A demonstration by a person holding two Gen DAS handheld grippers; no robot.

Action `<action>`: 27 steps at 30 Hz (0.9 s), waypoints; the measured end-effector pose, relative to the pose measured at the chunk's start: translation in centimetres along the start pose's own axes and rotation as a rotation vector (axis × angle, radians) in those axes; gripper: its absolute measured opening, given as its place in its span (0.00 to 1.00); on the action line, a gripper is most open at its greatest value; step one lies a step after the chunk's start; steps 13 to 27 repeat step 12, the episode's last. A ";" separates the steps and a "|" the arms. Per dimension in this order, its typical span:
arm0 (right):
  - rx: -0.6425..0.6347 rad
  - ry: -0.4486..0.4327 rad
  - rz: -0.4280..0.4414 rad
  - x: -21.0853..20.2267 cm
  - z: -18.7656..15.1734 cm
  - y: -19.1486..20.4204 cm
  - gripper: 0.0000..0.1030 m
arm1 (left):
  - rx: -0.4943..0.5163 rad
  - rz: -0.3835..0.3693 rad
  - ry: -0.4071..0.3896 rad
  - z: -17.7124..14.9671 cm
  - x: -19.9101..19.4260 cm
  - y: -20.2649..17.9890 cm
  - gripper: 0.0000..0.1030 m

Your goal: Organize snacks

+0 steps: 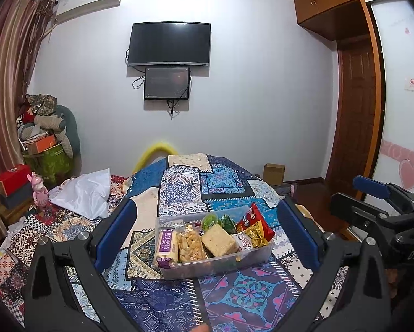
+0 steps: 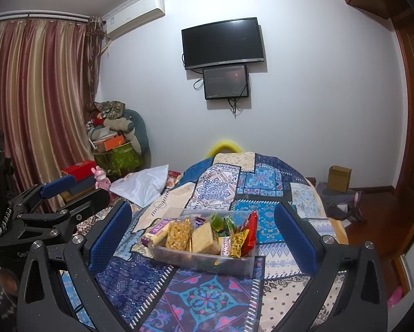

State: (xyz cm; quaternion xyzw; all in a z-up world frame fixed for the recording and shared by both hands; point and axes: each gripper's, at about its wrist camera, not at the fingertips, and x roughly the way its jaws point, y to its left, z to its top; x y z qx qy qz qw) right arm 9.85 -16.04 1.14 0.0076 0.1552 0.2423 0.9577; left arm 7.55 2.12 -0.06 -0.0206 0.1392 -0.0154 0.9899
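Observation:
A clear plastic box [image 1: 234,265] [image 2: 179,257] stands on the patchwork blanket, filled with snacks: a purple-label bar [image 1: 167,244] [image 2: 158,231], a bag of puffed pieces [image 1: 190,244] [image 2: 179,235], a pale cracker block [image 1: 219,239] [image 2: 204,239], a yellow packet [image 1: 255,232] [image 2: 238,242], a red packet [image 1: 255,217] [image 2: 251,228] and green jellies [image 1: 209,219] [image 2: 216,220]. My left gripper [image 1: 207,235] is open and empty, held above the blanket with the box between its blue pads. My right gripper [image 2: 202,238] is open and empty, likewise framing the box.
The blanket [image 1: 179,191] [image 2: 262,179] covers a raised surface. A white cloth [image 1: 85,191] [image 2: 146,184] lies at its left. Boxes and a pink toy [image 1: 39,193] stand by the curtain; a cardboard box [image 2: 339,178] sits on the floor at right.

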 end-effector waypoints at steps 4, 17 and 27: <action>0.000 0.003 -0.002 0.1 -0.2 0.1 1.00 | -0.006 0.001 0.003 -0.1 0.1 0.0 1.00; 0.006 0.009 -0.003 0.4 -0.4 0.2 1.00 | 0.007 0.003 0.006 -0.3 0.4 -0.2 1.00; 0.006 0.009 -0.003 0.4 -0.4 0.2 1.00 | 0.007 0.003 0.006 -0.3 0.4 -0.2 1.00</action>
